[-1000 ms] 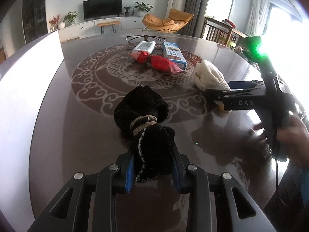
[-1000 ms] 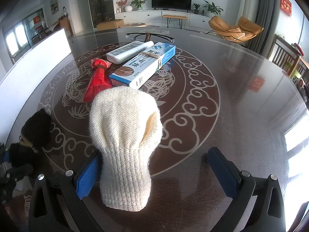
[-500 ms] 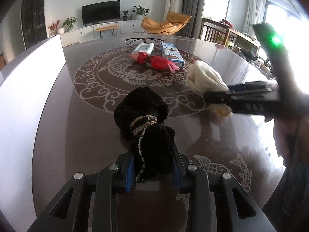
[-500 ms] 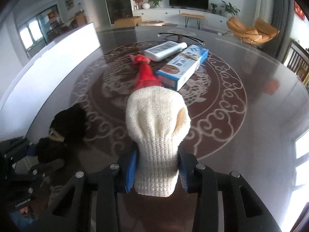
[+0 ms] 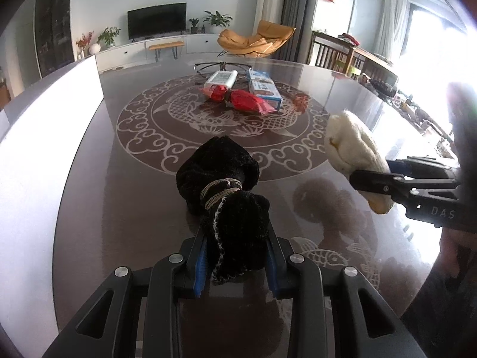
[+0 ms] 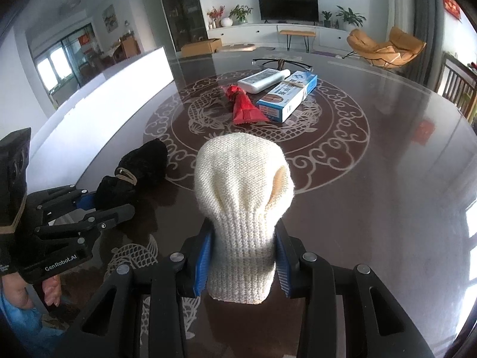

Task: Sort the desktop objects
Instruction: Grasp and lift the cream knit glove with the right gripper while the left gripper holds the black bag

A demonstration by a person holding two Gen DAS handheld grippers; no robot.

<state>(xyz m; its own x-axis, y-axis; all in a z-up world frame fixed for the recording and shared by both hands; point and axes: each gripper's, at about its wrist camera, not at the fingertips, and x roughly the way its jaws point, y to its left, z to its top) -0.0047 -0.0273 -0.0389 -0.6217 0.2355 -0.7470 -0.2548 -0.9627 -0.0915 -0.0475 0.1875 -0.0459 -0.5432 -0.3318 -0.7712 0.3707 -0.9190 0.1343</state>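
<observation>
A black knitted bundle (image 5: 220, 173) tied with a tan band lies on the dark round table (image 5: 134, 208). My left gripper (image 5: 235, 256) is shut on its near end. The same bundle (image 6: 140, 164) and left gripper (image 6: 98, 205) show at the left of the right wrist view. A cream knitted piece (image 6: 243, 185) stands up between the blue pads of my right gripper (image 6: 243, 256), which is shut on its cuff. In the left wrist view the cream piece (image 5: 348, 146) hangs in the right gripper (image 5: 369, 176) just above the table, its reflection below it.
At the table's middle lie a red packet (image 6: 244, 109), a blue box (image 6: 287, 98), a white tube (image 6: 262, 80) and black glasses (image 6: 281, 61). A white panel (image 6: 104, 89) runs along the table's left side. A person's hand (image 6: 18, 292) holds the left gripper.
My right gripper went from wide open around the cream piece to shut on it, then carried it up and toward the black bundle. The left gripper stayed put on the bundle.
</observation>
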